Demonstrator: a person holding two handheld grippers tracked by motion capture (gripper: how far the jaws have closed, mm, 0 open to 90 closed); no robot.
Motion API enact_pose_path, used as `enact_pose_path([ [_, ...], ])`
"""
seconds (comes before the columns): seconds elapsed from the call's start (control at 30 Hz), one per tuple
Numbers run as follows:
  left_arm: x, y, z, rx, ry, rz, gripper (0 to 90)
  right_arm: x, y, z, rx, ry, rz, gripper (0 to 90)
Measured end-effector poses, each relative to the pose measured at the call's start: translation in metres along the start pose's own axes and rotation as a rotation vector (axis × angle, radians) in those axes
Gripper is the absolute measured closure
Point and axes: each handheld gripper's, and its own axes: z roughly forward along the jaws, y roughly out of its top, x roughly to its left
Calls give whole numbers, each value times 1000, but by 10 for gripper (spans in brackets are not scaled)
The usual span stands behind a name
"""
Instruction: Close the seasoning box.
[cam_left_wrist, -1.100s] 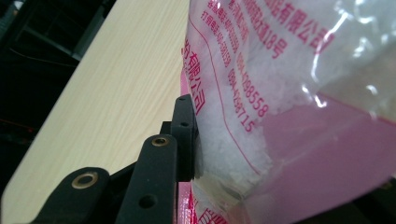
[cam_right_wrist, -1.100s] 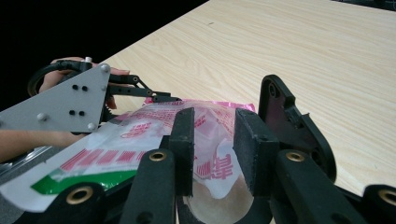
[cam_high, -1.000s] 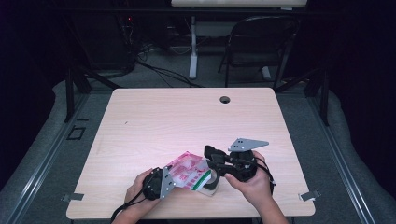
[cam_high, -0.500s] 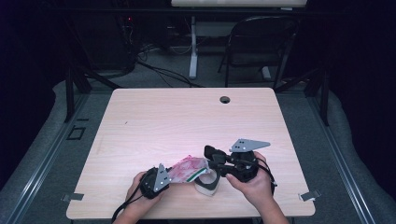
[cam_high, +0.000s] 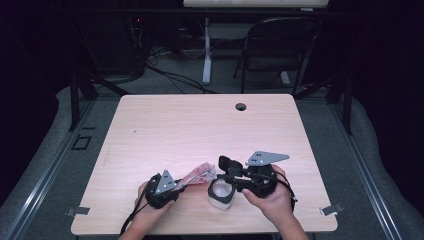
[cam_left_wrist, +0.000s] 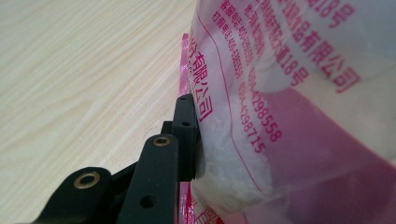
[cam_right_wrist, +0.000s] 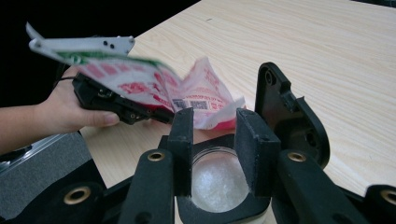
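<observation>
My left gripper (cam_high: 181, 184) is shut on a pink-and-white printed plastic bag (cam_high: 197, 175) of white granules. One pad (cam_left_wrist: 187, 135) presses into the bag (cam_left_wrist: 289, 93), and the other jaw is hidden behind it. The bag (cam_right_wrist: 205, 93) hangs tilted, its far end just beside a small white jar (cam_high: 221, 198). My right gripper (cam_high: 222, 187) is shut on that jar, its pads (cam_right_wrist: 254, 149) on either side of the neck. The jar (cam_right_wrist: 217, 182) stands open with white granules inside. Its black lid (cam_right_wrist: 289, 112) stands flipped up behind it.
The light wooden table (cam_high: 200, 125) has a round cable hole (cam_high: 241, 106) near its far edge. A folding chair (cam_high: 277, 45) and a stand's leg (cam_high: 206, 55) are on the floor beyond. Both hands work close to the near edge.
The bag has turned from lying broadly face-up to nearly edge-on, and its end has come down beside the jar. The left hand shifted a little. The right gripper and jar kept still.
</observation>
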Motion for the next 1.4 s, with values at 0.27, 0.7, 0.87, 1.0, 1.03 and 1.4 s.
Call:
enact_pose_path([
  [0.27, 13, -9, 1, -25, -69, -145, 742, 4, -7, -4, 3, -18, 1, 676],
  [0.7, 25, -15, 0, -85, -109, -261, 749, 9, -19, -10, 20, -45, 4, 667],
  [0.87, 29, -16, -4, -100, -96, -291, 752, 8, -20, -12, 19, -47, 1, 662],
  [1.0, 35, -16, -13, -114, -66, -308, 752, 8, -20, -12, 19, -44, 0, 656],
  [1.03, 36, -17, -15, -121, -57, -317, 752, 8, -20, -12, 20, -45, -1, 653],
  [1.4, 58, -26, -43, -177, 50, -431, 752, 6, -20, -7, 27, -34, -8, 590],
])
